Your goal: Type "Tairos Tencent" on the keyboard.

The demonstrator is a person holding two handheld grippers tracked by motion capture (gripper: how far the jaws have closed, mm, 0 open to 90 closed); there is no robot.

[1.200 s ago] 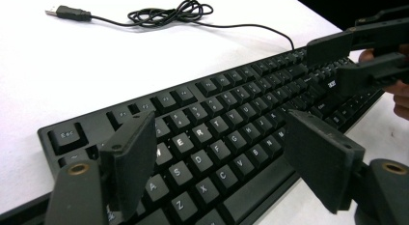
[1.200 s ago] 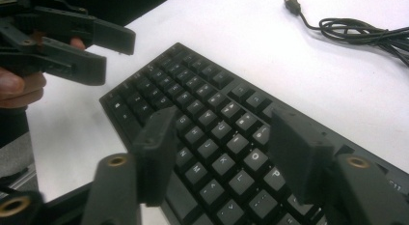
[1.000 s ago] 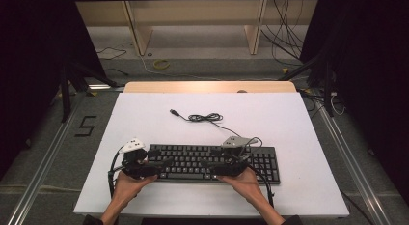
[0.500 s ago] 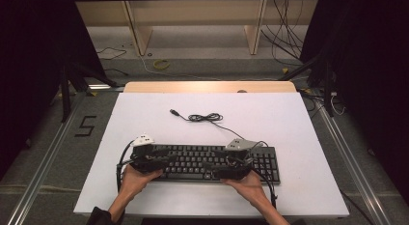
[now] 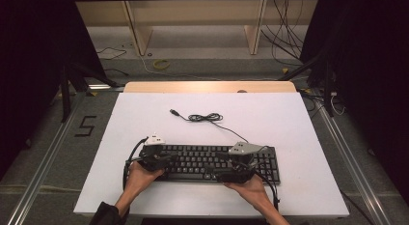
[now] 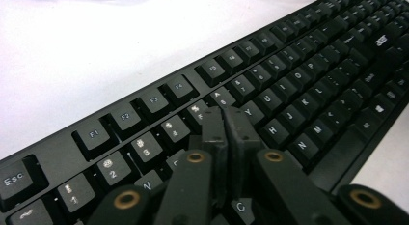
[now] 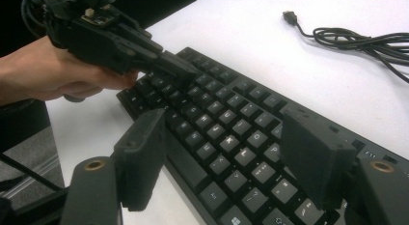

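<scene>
A black keyboard (image 5: 212, 162) lies flat near the front edge of the white table (image 5: 289, 119). Its thin black cable (image 5: 207, 118) curls behind it and ends in a loose USB plug (image 5: 172, 111). My left gripper (image 5: 166, 160) is over the keyboard's left part, jaws pressed together. In the left gripper view the left gripper (image 6: 223, 114) has its shut tips low over the keyboard (image 6: 299, 75), near the T and Y keys. My right gripper (image 7: 224, 133) stands open above the right half of the keyboard (image 7: 231, 123), nothing between its jaws. The left gripper (image 7: 176, 68) shows beyond it.
The coiled cable (image 7: 357, 39) and its plug (image 7: 289, 16) lie on bare white table behind the keyboard. A wooden strip (image 5: 207, 86) borders the far table edge. Beyond it are shelving legs and loose wires on the floor. Both hands come in from the front edge.
My left gripper has moved right, from the keyboard's left end to over its keys. The right gripper has stayed about where it was. The keyboard has not moved.
</scene>
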